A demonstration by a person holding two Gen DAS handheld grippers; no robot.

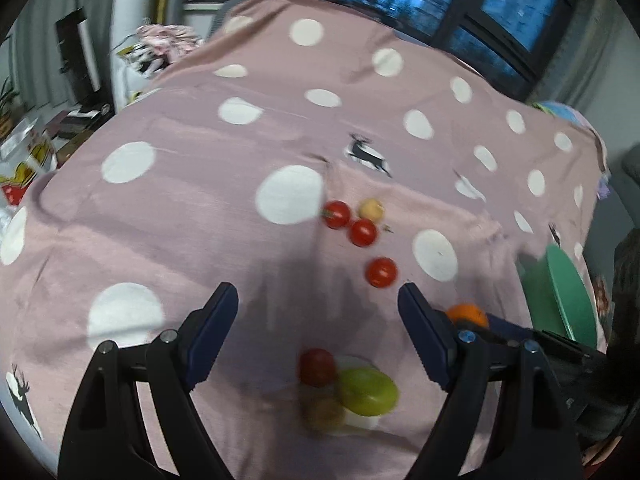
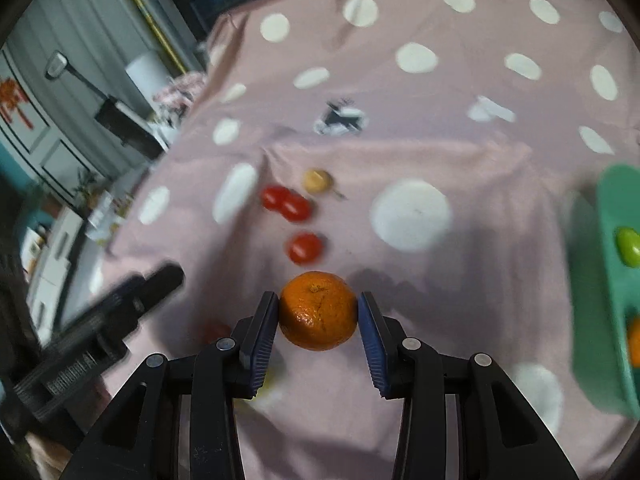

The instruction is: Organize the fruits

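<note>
still, the right claw [image 2: 318, 316] pinches the orange [image 2: 318, 311] at its widest curve, so it may slip out; the left claw [image 1: 318, 320] hangs wide open, empty.

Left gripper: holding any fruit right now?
No, the left gripper stands wide open over the cloth with nothing between its fingers.

Cloth [image 1: 168, 208] left clear; tomatoes [image 1: 362, 232] block centre.

Dusk-blue window [image 1: 440, 4] behind dotted cloth [image 1: 200, 208]
</note>
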